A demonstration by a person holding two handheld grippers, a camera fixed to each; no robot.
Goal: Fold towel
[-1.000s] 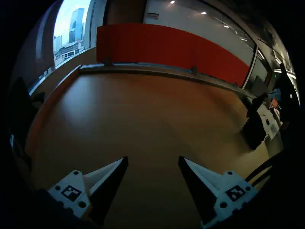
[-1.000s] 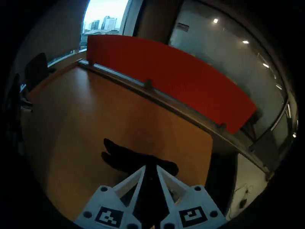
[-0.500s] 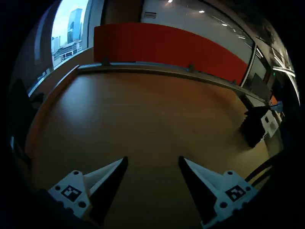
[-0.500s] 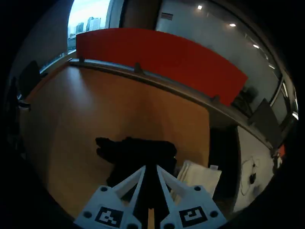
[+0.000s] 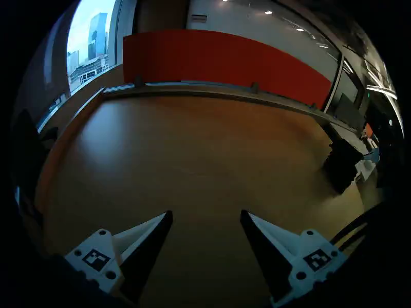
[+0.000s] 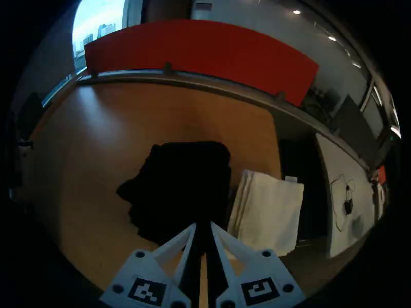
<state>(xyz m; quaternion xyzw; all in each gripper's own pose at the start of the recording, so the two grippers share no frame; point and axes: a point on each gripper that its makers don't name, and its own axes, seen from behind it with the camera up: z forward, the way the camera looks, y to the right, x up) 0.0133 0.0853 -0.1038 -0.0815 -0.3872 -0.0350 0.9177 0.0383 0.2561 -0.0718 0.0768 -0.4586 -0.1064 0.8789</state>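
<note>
The right tongs (image 6: 203, 226) are pinched closed on a black towel (image 6: 180, 190) bunched over the tabletop (image 6: 92, 154). 1 folded white towel (image 6: 267, 210) lies just beside it. The left tongs (image 5: 205, 214) gape open. A red partition (image 6: 205, 49) lines the far edge.

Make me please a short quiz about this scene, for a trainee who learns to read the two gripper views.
1. True or false: the left tongs stand open above the brown wooden table.
2. In the right gripper view, where does the folded white cloth lie, relative to the crumpled black towel? A: to its left. B: to its right. C: beneath it.
3. Fill in: the upright panel along the far edge of the table is coloured ____.

Key: 1 true; 2 B; 3 red.
</note>
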